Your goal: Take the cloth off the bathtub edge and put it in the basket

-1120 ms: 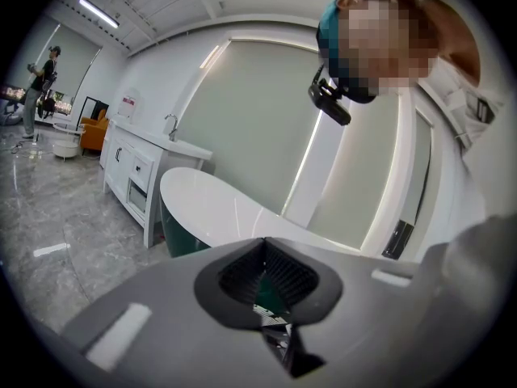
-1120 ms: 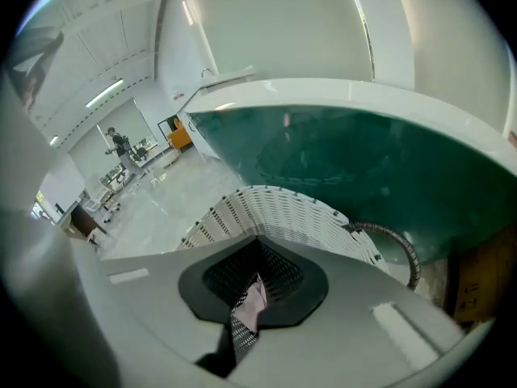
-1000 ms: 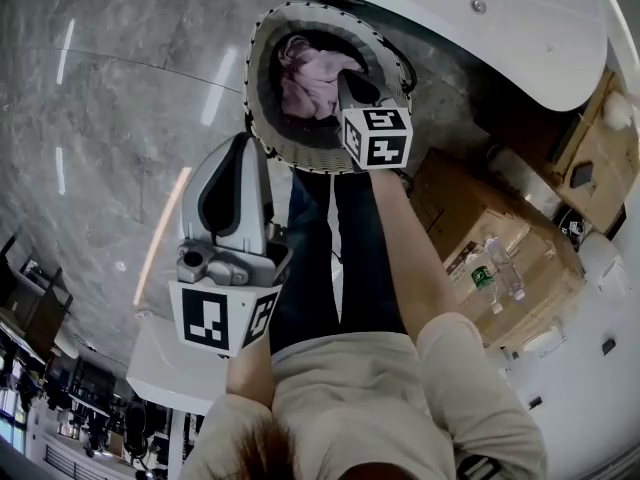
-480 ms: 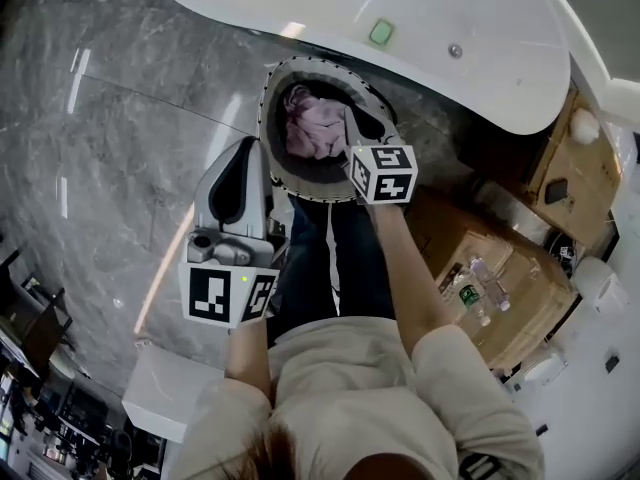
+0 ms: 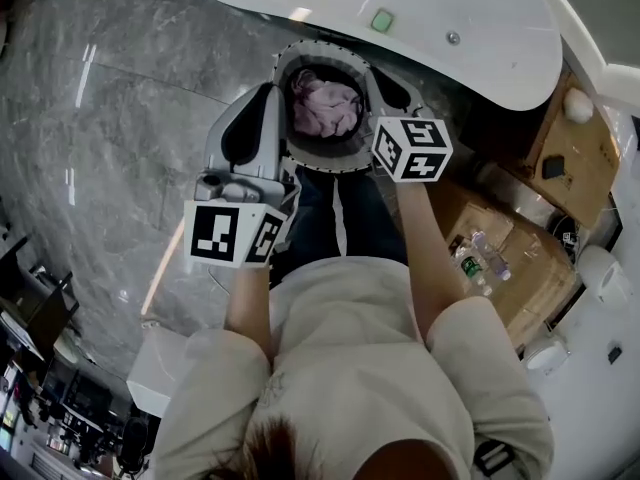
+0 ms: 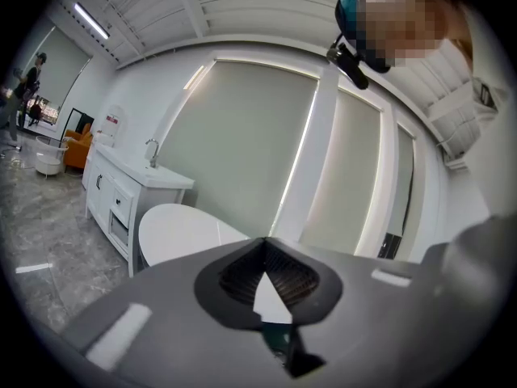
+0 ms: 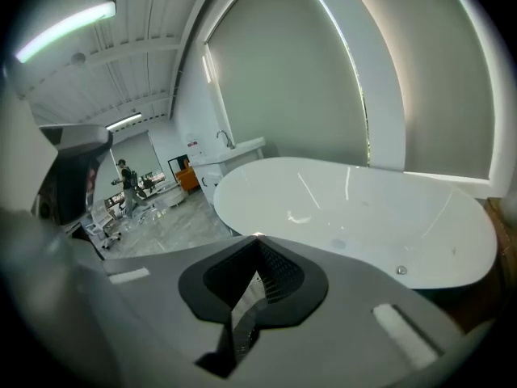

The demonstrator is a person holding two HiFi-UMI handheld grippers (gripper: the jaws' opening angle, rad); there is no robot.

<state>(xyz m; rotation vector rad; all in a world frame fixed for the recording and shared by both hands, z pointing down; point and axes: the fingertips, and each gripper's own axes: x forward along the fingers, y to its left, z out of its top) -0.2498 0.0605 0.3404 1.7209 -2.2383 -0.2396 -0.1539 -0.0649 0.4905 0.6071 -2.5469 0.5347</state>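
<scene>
The pink cloth (image 5: 328,108) lies bunched inside the round dark basket (image 5: 290,140), which stands on the floor beside the white bathtub (image 5: 420,18). My left gripper (image 5: 268,90) hangs at the basket's left rim, shut, with nothing between its fingers. My right gripper (image 5: 383,80) is at the basket's right rim, shut and empty, its marker cube nearer me. In the left gripper view the left gripper (image 6: 265,241) points at the bathtub (image 6: 178,233). In the right gripper view the right gripper (image 7: 257,239) points over the bathtub (image 7: 355,217).
Cardboard boxes (image 5: 520,258) with bottles (image 5: 478,258) stand to the right. A green button (image 5: 381,21) sits on the tub's edge. A white vanity (image 6: 121,192) stands by the wall. Grey marble floor (image 5: 130,118) spreads to the left. The person's legs stand just before the basket.
The right gripper has come up out of the basket to its right rim, leaving the cloth inside. The left gripper has moved up to the basket's left rim.
</scene>
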